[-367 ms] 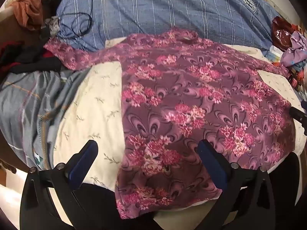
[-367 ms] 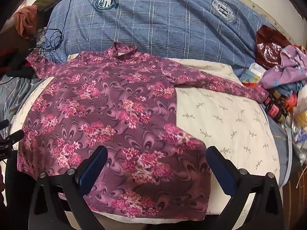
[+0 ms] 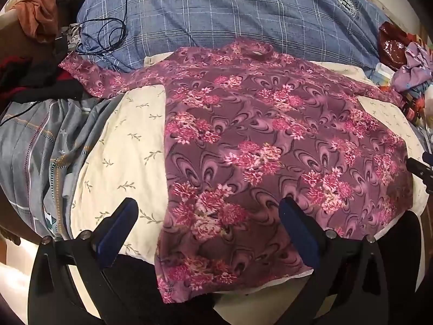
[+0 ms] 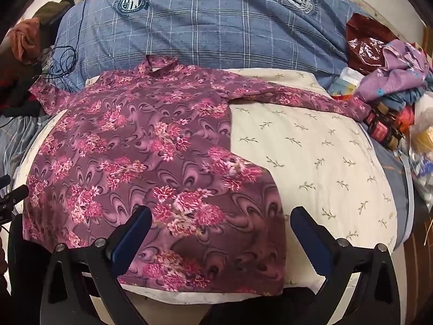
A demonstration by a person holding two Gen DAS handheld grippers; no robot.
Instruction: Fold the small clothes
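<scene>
A purple long-sleeved shirt with pink flowers (image 3: 270, 140) lies flat on a cream pillow (image 3: 124, 146), collar away from me, sleeves spread to both sides. It also shows in the right wrist view (image 4: 151, 157) on the same cream pillow (image 4: 319, 151). My left gripper (image 3: 208, 224) is open and empty above the shirt's lower left hem corner. My right gripper (image 4: 222, 233) is open and empty above the shirt's lower right hem. The right gripper's tip shows at the right edge of the left wrist view (image 3: 418, 166).
A blue checked blanket (image 3: 243, 16) lies behind the shirt. A grey sheet (image 3: 40, 146) and a black cable (image 3: 108, 35) are at the left. A pile of clothes and bags (image 4: 389, 81) sits at the right.
Both grippers stay open over the hem; the views have barely shifted and the shirt has not moved.
</scene>
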